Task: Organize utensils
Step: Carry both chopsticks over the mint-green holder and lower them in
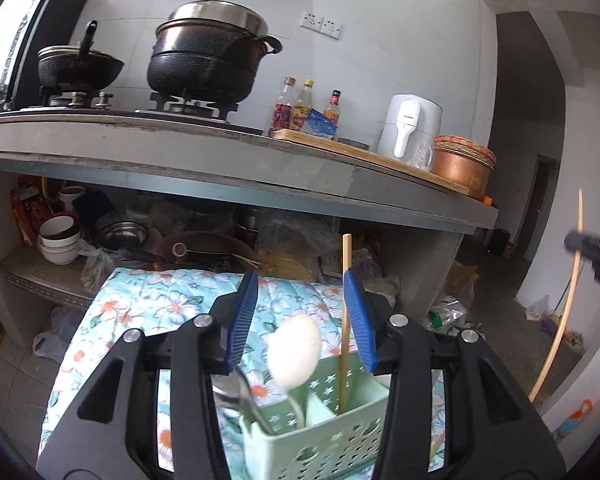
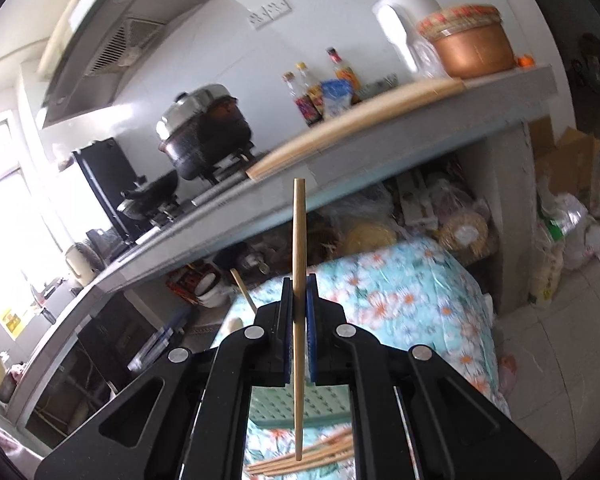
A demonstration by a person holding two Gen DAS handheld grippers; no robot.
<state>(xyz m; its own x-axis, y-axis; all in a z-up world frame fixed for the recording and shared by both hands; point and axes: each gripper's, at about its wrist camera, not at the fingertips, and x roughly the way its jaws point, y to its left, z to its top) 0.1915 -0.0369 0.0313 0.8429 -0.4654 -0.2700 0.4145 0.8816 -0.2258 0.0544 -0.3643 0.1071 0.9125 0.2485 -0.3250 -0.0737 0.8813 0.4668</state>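
The left gripper (image 1: 302, 320) stands parted, ribbed blue pads free, over a perforated green plastic caddy (image 1: 320, 436) holding a white spoon (image 1: 294, 354) and one bamboo chopstick (image 1: 345, 320). The right gripper (image 2: 299, 320) pinches a slim upright chopstick (image 2: 299, 240) above loose chopsticks (image 2: 300, 462) on the quilted floral cloth (image 2: 412, 292)

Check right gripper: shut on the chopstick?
Shut: right gripper pads clamp the upright chopstick, lifted off the table.

Walls: white tile (image 1: 400, 52), a double socket (image 1: 321, 24) above the counter.
Counter: grey concrete slab (image 1: 204, 160) carrying a gas hob (image 1: 112, 110), two blackened pots and a white kettle (image 1: 410, 130).
Below: open shelf (image 1: 48, 276) crowded with bowls and bags.
Light: daylight floods through a window (image 2: 8, 216) at far left.
Floor: pale tiles (image 2: 556, 360).
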